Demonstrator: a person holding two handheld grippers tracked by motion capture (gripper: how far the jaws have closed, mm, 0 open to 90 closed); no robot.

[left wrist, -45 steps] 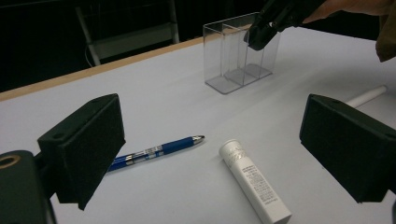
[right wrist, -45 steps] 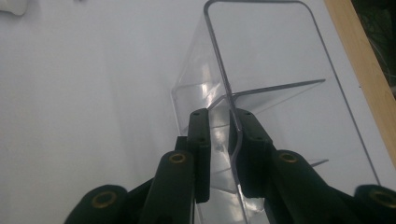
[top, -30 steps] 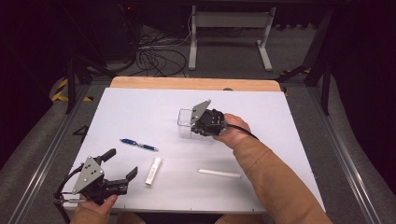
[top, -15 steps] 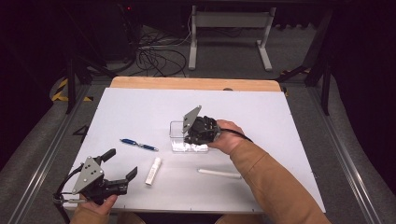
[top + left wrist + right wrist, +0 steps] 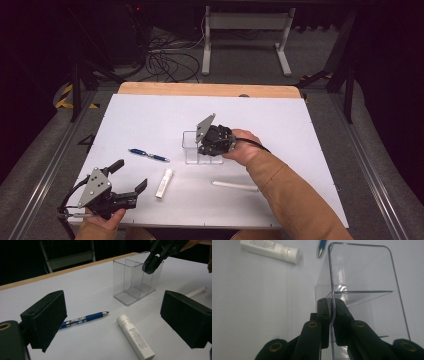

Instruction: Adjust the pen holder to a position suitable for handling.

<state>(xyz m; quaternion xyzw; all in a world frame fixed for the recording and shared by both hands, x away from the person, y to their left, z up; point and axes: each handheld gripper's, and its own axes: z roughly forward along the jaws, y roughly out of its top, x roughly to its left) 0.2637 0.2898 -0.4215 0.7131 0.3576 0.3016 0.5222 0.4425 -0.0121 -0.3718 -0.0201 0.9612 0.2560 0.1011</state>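
Gripping one wall of the clear organizer [image 5: 196,148], the right gripper [image 5: 332,305] has it pinched at mid-table. Nothing sits in its compartments yet. Left of it lie the blue pen [image 5: 148,155] and white tube [image 5: 164,182]; a white stick [image 5: 235,186] rests nearer right. Near left, the left gripper [image 5: 129,181] hovers with jaws wide, empty. Whether the organizer's base touches the table [image 5: 300,130] is hard to tell.

Each tool is black: the left tool [image 5: 131,176] has thick foam-like pads, the right tool [image 5: 331,305] brass-coloured rivets. Both carry grey three-cornered plates. The person wears a tan sleeve [image 5: 295,200].
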